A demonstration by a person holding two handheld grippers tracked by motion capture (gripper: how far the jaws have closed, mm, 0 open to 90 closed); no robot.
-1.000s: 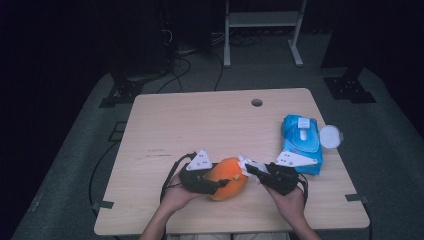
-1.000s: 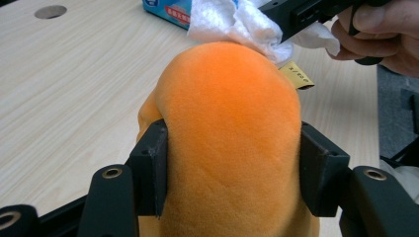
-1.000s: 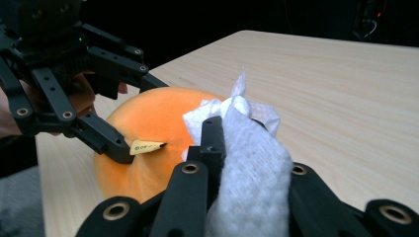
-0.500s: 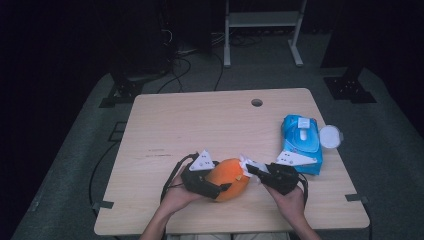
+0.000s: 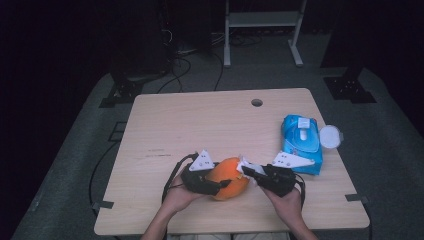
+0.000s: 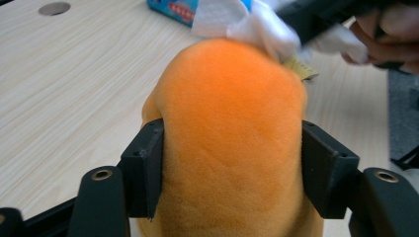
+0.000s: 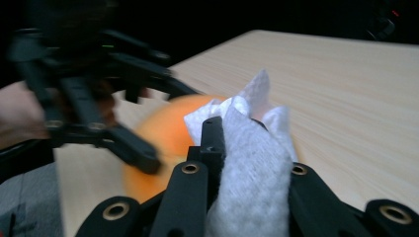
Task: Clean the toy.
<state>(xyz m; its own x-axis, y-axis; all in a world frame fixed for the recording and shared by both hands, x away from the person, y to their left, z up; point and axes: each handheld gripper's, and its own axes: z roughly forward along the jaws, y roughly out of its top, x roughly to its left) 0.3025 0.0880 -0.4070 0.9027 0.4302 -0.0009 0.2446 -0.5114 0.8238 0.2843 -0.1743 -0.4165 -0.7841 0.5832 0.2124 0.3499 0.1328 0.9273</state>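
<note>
High view: orange plush toy (image 5: 229,179) sits at the table's (image 5: 210,125) near edge, btw both grippers. Left gripper (image 6: 230,168) jaws just closed in, now squeezing toy's sides. Right gripper (image 7: 247,163) clamps a white wipe (image 7: 249,168) vs toy's top.

The left gripper (image 6: 232,170) has just been closing its jaws, and both black pads now press into the sides of an orange plush toy (image 6: 230,128). At the toy's far end a white wipe (image 6: 257,22) touches it, held by the other gripper (image 6: 326,15). Pale wooden table (image 6: 69,89) lies beneath.
</note>
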